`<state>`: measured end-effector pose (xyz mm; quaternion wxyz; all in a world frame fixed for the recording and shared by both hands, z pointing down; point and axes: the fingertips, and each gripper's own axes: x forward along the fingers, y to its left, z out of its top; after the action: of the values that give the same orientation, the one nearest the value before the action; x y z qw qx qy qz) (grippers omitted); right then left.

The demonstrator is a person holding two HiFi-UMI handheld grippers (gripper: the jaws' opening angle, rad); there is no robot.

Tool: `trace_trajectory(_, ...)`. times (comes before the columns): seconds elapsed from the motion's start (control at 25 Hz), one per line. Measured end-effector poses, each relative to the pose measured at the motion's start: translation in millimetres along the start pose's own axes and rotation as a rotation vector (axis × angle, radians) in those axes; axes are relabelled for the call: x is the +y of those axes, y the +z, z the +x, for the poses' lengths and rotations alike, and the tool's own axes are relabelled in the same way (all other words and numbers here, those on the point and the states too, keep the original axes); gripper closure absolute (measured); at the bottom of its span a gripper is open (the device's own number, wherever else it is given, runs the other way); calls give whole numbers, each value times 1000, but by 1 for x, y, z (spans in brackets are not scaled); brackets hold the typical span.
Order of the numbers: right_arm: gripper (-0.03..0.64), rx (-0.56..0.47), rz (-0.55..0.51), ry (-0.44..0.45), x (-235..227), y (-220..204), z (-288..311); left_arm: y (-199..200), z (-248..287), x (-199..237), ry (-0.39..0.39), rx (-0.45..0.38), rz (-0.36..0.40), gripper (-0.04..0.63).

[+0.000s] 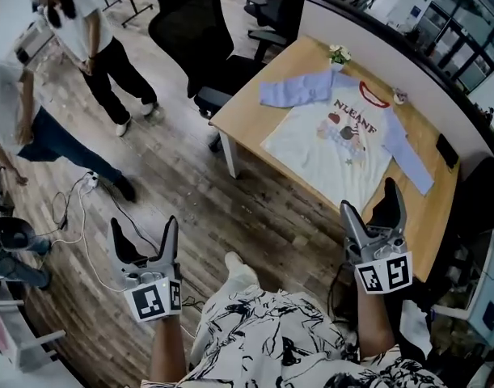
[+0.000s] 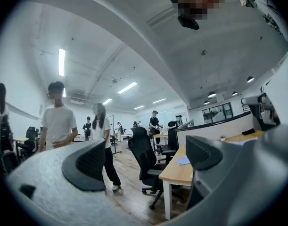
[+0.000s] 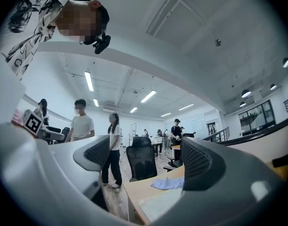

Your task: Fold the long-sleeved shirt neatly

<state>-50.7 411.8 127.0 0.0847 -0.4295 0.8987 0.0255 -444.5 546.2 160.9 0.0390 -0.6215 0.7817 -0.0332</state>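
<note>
The left tongs (image 1: 143,231) and the right tongs (image 1: 373,200) are both standing wide apart, gripping nothing, low in the head view. The long-sleeved shirt (image 1: 344,140) is lying flat, sleeves spread, on the worktop (image 1: 251,124) at upper right, so every fold is judged outstanding. The right tongs are masking part of its hem, and its chest print is showing too small to read.

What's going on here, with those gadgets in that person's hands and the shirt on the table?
A person holds tongs in each hand. The white long-sleeved shirt with pale blue sleeves lies spread flat on the light wooden table, not yet folded. The left tongs and right tongs are both open and empty, neither touching the shirt.
</note>
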Motion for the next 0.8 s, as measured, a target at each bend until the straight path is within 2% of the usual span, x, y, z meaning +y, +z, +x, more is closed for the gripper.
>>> trace_trajectory(0.16, 149, 3, -15, -66, 7, -5, 26, -7, 41, 23, -62, 5, -13, 75)
trace_trajectory(0.32, 149, 34, -18, -146, -9, -15, 32, -15, 89, 20, -134, 19, -7, 75)
trace_trajectory(0.56, 149, 42, -15, -280, -66, -34, 29, -26, 160, -25, -237, 26, 3, 75)
trace_trajectory(0.8, 149, 17, -28, -334, -118, -45, 31, -32, 207, -78, -297, 9, 14, 75)
